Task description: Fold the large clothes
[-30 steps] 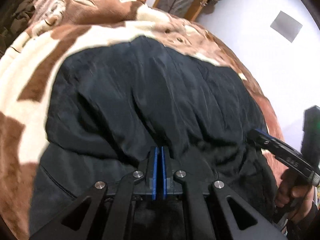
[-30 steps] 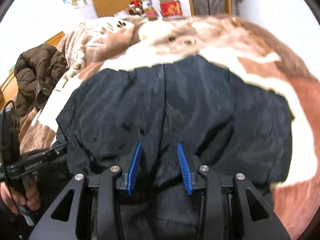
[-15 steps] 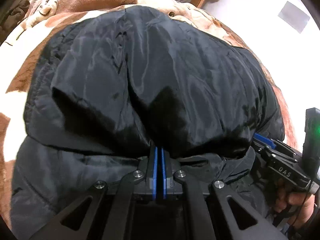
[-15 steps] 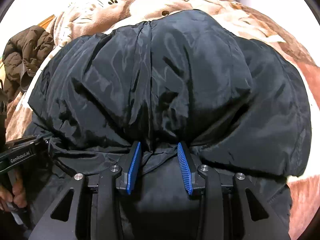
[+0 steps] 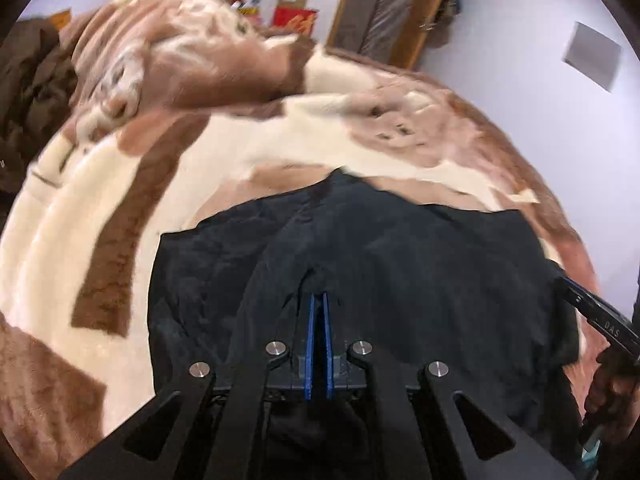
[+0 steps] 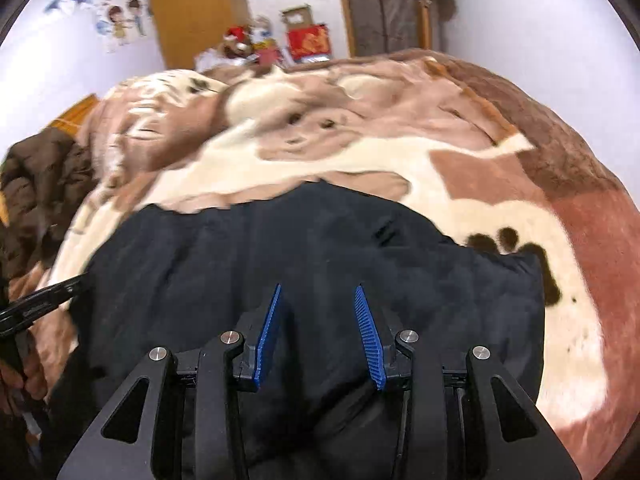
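A large black padded jacket [image 5: 420, 272] lies spread on a brown and cream blanket [image 5: 100, 208] on a bed. My left gripper [image 5: 318, 298] is shut on a pinch of the black jacket near its near edge. In the right wrist view the jacket [image 6: 280, 248] fills the lower middle. My right gripper [image 6: 318, 292] is open just above the jacket, with black cloth between its blue pads [image 6: 268, 332]. The right gripper also shows at the right edge of the left wrist view [image 5: 596, 312].
A brown coat [image 6: 36, 184] is heaped at the bed's left side. Boxes and toys [image 6: 280, 40] stand against the far wall by a wooden door [image 6: 192, 12]. The blanket [image 6: 520, 208] stretches right of the jacket.
Half a second ago the jacket bulged high and filled both views. Now it has dropped flat on the blanket and both grippers sit farther back from it. The left stays shut, the right open.
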`<control>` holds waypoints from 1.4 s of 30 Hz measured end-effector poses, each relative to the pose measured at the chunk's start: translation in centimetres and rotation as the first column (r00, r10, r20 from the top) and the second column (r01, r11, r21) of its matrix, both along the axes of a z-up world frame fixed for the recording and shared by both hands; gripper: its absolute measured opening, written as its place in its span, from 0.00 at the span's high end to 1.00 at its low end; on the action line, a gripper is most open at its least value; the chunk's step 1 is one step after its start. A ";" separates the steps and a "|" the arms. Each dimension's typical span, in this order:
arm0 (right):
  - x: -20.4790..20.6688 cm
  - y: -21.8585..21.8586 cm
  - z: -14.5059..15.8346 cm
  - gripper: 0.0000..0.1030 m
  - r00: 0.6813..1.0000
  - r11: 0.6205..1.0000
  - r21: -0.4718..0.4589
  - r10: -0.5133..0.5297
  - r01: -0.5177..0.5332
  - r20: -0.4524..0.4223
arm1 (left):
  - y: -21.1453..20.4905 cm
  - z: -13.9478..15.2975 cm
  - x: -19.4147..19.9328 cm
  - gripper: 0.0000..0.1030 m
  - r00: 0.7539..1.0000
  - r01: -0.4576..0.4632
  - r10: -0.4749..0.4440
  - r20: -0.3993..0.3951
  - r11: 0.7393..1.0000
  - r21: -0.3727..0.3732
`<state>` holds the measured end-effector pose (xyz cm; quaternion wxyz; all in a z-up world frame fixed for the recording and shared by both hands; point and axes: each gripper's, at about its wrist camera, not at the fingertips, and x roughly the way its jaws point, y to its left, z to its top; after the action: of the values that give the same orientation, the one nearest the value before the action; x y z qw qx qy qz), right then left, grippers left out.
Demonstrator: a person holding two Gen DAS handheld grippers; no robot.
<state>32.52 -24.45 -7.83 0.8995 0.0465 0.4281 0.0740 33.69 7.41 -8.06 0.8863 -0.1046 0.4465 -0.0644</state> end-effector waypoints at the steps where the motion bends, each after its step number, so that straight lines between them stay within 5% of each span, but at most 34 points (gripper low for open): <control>1: 0.4 -0.6 -0.8 0.63 1.000 1.000 0.009 -0.002 0.002 -0.029 | 0.2 -1.0 0.5 0.95 1.000 -0.006 0.006 -0.022 1.000 -0.011; 11: 0.8 -0.8 -3.8 0.63 0.999 1.000 0.006 0.012 -0.012 -0.042 | -0.4 -4.3 -0.1 0.95 0.999 0.018 -0.019 -0.035 0.999 -0.033; 16: 0.1 -1.0 -1.7 0.63 0.998 1.000 0.023 -0.005 0.006 -0.062 | -0.7 -2.5 -0.6 0.95 0.999 0.018 -0.016 -0.037 0.999 0.031; 25: -3.9 -0.1 2.5 0.63 0.998 0.999 0.017 0.034 -0.035 0.059 | -2.9 2.5 -3.7 0.95 0.996 0.046 -0.049 0.070 0.998 0.049; 32: -3.9 -0.1 3.4 0.63 0.993 1.000 0.004 0.020 -0.021 0.113 | -6.6 2.0 -3.5 0.95 0.988 0.133 -0.138 0.068 0.988 0.072; 39: -2.3 -1.3 0.0 0.63 1.000 0.999 -0.045 -0.012 0.013 0.020 | -7.6 -0.1 -2.9 0.95 0.990 0.137 -0.139 0.033 0.988 0.066; 42: -1.6 -2.7 -2.3 0.63 0.999 0.999 0.031 -0.025 0.026 -0.024 | -7.8 -0.5 -2.7 0.95 0.989 0.145 -0.147 0.026 0.988 0.062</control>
<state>30.94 -27.14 -10.09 0.8944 0.0669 0.4368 0.0688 31.00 -0.41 -8.60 0.8887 -0.0440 0.4411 -0.1171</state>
